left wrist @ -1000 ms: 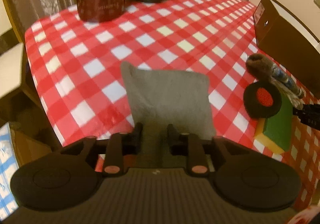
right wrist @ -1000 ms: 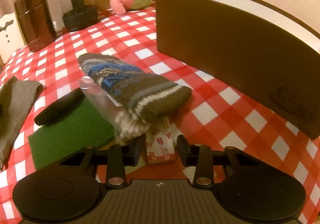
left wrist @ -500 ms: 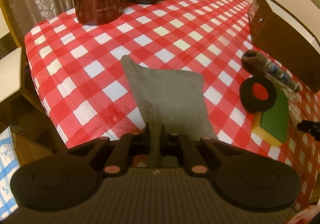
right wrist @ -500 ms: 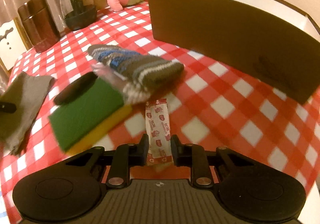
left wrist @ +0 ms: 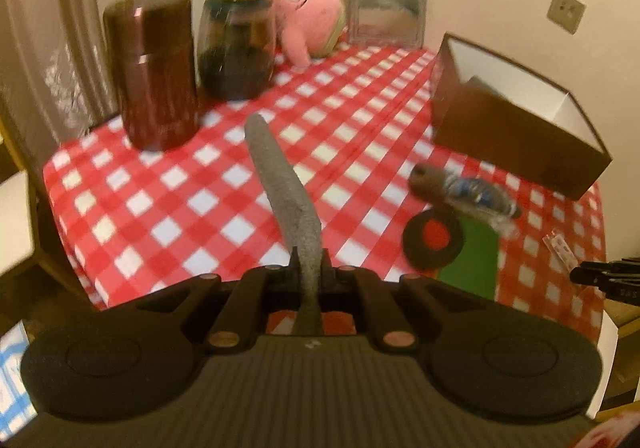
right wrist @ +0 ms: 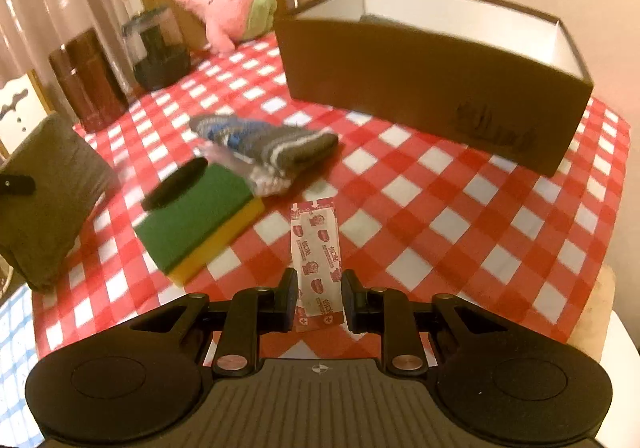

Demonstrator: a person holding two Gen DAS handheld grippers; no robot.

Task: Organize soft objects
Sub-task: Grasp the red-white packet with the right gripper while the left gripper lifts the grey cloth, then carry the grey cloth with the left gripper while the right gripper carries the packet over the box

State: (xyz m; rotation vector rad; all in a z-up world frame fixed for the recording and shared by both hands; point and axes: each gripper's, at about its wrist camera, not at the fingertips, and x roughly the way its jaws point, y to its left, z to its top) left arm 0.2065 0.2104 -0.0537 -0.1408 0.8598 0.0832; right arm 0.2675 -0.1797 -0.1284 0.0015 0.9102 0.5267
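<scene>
My left gripper (left wrist: 310, 268) is shut on a grey cloth (left wrist: 280, 176) and holds it lifted above the checked table; the cloth also shows at the left of the right wrist view (right wrist: 48, 196). My right gripper (right wrist: 319, 288) is shut on a strip of plasters (right wrist: 316, 252), raised over the table. A striped knitted sock (right wrist: 264, 140) lies on a bag of cotton swabs, beside a green and yellow sponge (right wrist: 200, 220) with a black round pad (left wrist: 432, 244) on it. The brown box (right wrist: 432, 76) stands open behind.
A pink plush star (right wrist: 232, 4), a brown canister (left wrist: 154, 68) and a dark glass jar (left wrist: 238, 48) stand at the table's far side. A picture frame (left wrist: 386, 16) leans on the wall. The table's edge runs close below both grippers.
My left gripper closed on the grey cloth and lifted it off the table. My right gripper closed on the plaster strip and rose and pulled back with it.
</scene>
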